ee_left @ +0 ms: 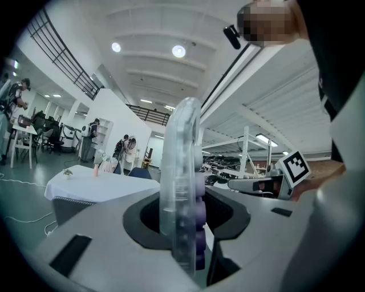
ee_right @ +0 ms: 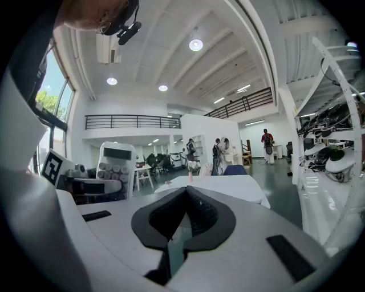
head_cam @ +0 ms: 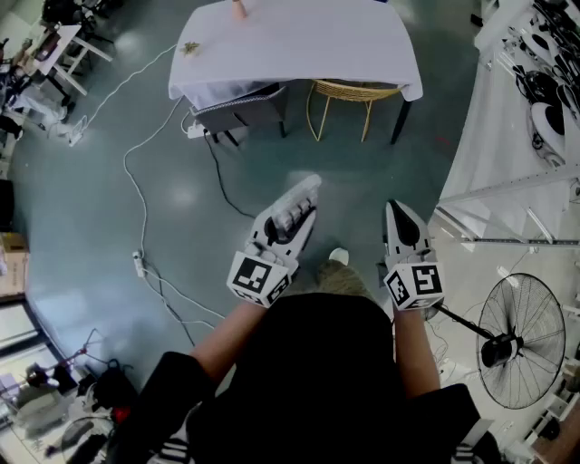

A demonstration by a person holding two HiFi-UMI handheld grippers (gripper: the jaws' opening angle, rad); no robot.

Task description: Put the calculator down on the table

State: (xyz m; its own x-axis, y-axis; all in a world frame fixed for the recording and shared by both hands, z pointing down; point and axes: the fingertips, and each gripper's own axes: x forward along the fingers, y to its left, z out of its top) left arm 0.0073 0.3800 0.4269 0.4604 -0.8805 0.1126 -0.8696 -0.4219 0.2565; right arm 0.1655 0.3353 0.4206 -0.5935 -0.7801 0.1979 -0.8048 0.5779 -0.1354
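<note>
My left gripper [head_cam: 288, 225] is shut on a white calculator [head_cam: 297, 205], held above the floor, short of the table. In the left gripper view the calculator [ee_left: 183, 182] stands edge-on between the jaws, purple-grey keys facing right. The right gripper view shows its key face [ee_right: 116, 170] upright at the left. My right gripper [head_cam: 397, 214] hangs beside it, apart, its jaws closed together with nothing between them [ee_right: 183, 201]. The table [head_cam: 299, 45] with a white cloth stands ahead, bare but for a small pink object [head_cam: 239, 9] and a tiny plant [head_cam: 189, 48].
A yellow wire chair [head_cam: 350, 98] and a grey seat [head_cam: 243, 111] are tucked under the table. White and black cables [head_cam: 143, 208] trail over the floor at left. A standing fan [head_cam: 515, 343] and white racks [head_cam: 535, 109] stand at right. People stand far off [ee_left: 124, 147].
</note>
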